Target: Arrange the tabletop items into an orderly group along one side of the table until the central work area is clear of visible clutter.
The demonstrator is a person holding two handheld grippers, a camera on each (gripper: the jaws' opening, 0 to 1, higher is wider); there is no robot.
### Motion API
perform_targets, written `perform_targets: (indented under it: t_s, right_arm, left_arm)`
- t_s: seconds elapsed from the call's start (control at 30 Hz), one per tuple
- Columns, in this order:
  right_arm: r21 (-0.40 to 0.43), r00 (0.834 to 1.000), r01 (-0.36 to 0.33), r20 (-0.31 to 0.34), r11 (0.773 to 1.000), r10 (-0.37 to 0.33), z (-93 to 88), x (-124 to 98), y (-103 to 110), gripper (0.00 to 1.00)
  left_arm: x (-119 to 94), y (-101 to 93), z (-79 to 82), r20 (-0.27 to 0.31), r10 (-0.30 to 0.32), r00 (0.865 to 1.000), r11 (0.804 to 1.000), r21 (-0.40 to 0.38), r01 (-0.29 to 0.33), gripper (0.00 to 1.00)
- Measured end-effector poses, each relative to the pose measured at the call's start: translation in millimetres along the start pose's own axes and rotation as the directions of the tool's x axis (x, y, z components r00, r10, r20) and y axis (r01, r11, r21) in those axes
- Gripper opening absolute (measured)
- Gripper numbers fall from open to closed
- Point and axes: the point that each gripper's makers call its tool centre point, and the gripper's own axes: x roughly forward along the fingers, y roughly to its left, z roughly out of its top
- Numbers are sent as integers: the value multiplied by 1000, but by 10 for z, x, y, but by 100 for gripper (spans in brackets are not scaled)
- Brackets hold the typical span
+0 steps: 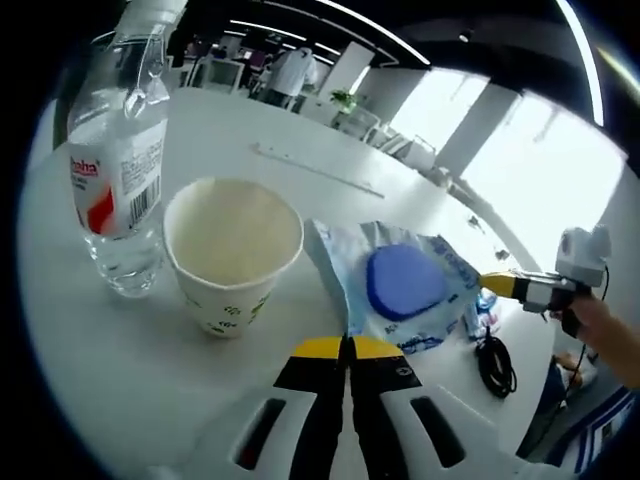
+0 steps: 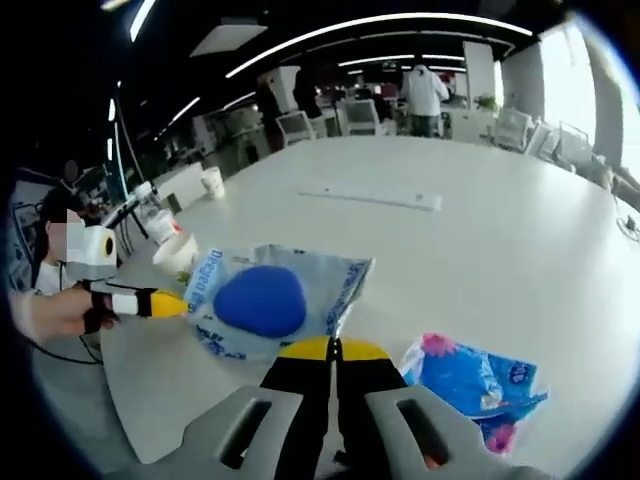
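A clear water bottle [image 1: 115,150] with a red and white label stands at the left, beside a white paper cup [image 1: 232,250]. To the right of the cup lies a blue and white plastic packet [image 1: 405,280] with a rounded blue item inside. My left gripper [image 1: 347,350] is shut and empty, just in front of the cup and packet. My right gripper [image 2: 333,350] is also shut and empty, close to the same packet [image 2: 265,300]. A small blue and pink packet [image 2: 475,385] lies to its right. Each gripper appears in the other's view: right [image 1: 495,285], left [image 2: 178,304].
The white table [image 2: 480,250] is large and round, with a thin white strip [image 2: 375,197] lying further out. A black cable [image 1: 495,365] lies near the table edge. Another paper cup [image 2: 212,182] stands far off at the left. Chairs and people are in the background.
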Motion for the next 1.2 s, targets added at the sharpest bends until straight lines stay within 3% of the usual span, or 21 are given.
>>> perform_targets:
  t_s: [0.33, 0.67, 1.2]
  right_arm:
    - [12, 1000, 1, -8, 1000, -1, -72, -29, 25, 0]
    - [37, 999, 4, -54, 999, -2, -344, -12, 23, 0]
    - [36, 997, -3, -78, 999, 6, -438, 31, 36, 0]
  left_arm:
    - [5, 18, 48, 9, 1, 1000, 1000, -4, -1, 0]
    - [44, 60, -35, -13, 2, 1000, 1000, -11, -2, 0]
    - [43, 96, -105, -28, 6, 1000, 1000, -16, -7, 0]
